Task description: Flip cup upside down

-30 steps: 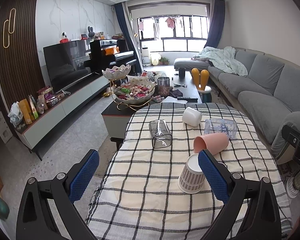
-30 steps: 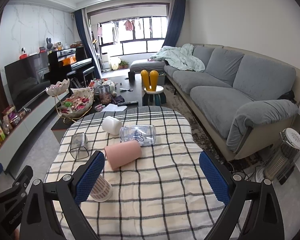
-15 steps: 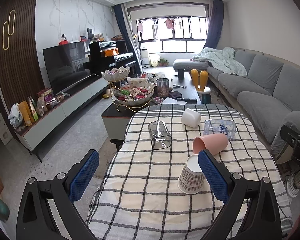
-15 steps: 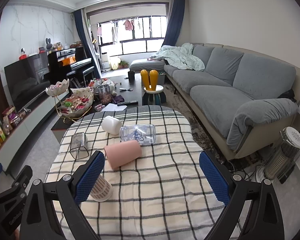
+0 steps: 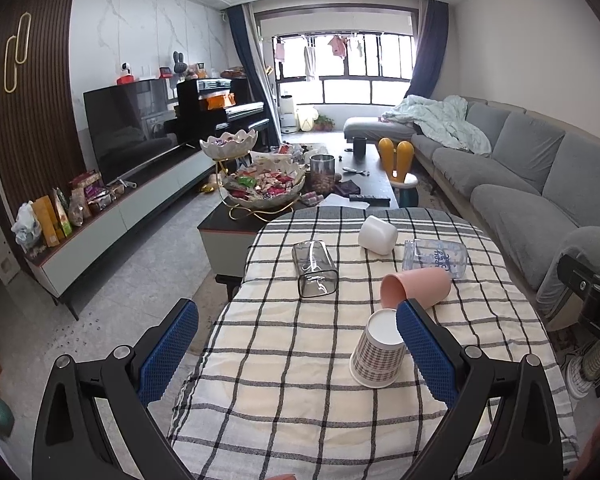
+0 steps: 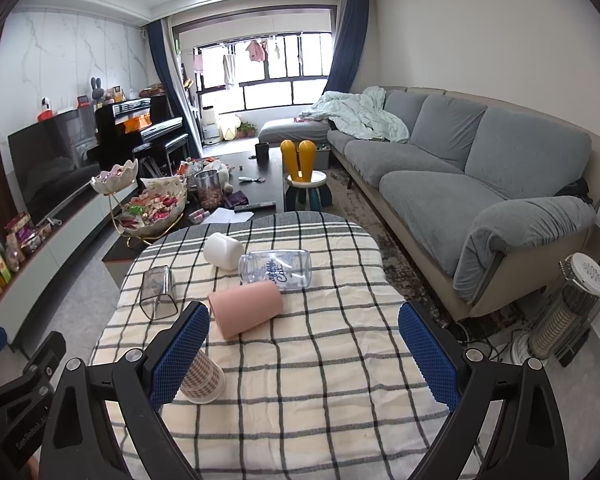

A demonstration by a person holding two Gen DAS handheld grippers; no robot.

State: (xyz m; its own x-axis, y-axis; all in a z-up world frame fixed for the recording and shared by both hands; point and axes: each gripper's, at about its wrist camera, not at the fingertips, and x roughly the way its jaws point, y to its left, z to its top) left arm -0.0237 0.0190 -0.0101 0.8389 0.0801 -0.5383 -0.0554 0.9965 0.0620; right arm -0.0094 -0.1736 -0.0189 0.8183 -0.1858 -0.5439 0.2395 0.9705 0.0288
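Right gripper (image 6: 303,354) open above tablecloth (image 6: 320,360); pink cup (image 6: 246,314) on side

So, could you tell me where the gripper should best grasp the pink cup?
Probably across the pink cup's round side wall at mid-length, coming from above: it lies on its side on the checked tablecloth, mouth toward the camera.

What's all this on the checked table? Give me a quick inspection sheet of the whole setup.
Surface: checked tablecloth, wrinkled.
Job's things: plaid paper cup upside down; pink cup, white cup, printed clear cup, grey glass all on their sides.
Clutter: nothing seen on the table besides cups.
Grippers: left gripper and right gripper open, empty.
Cables: beside the heater, on the floor.
Surroundings: sofa, coffee table.
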